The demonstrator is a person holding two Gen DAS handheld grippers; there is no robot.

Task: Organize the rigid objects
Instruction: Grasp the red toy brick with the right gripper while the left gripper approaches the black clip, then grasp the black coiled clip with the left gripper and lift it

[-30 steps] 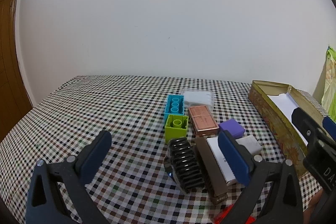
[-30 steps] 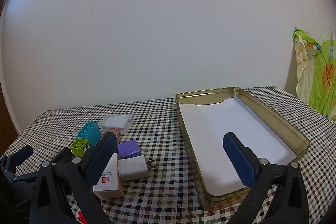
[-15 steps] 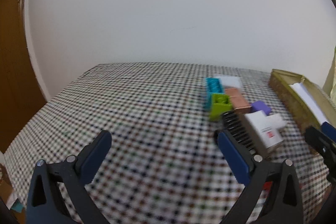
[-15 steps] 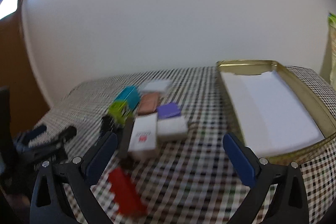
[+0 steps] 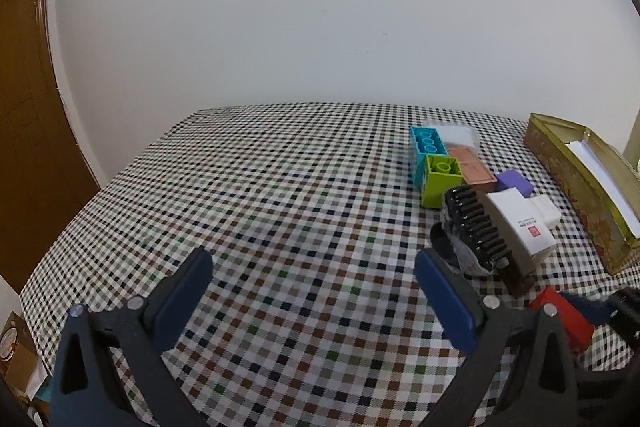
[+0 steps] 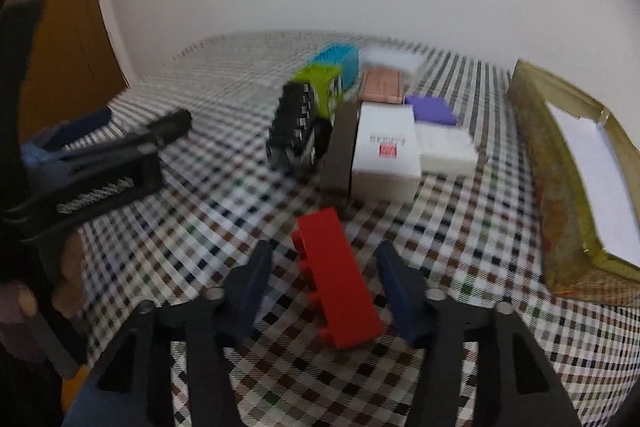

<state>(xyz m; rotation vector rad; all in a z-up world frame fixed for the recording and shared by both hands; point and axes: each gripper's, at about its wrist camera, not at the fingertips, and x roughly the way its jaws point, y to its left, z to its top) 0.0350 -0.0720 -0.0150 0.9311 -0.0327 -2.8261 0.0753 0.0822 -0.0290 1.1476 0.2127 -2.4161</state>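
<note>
Red brick point(image 6: 338, 281) lies between closing, downward-tilted right tongs point(image 6: 324, 285); left tongs point(image 5: 312, 301) spread.

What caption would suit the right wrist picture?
Right gripper closing around a red brick on the checked tablecloth, gold tin waiting alongside.

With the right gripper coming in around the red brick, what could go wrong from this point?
1. The right gripper jaws are closing with the red brick between them, pads not yet touching. The brick lies skewed to the jaws, so it may twist or squirt out.
2. The brown box and white box lie just beyond it; pushing forward could shove them.
3. The right-wrist view is blurred, so alignment is hard to judge.
</note>
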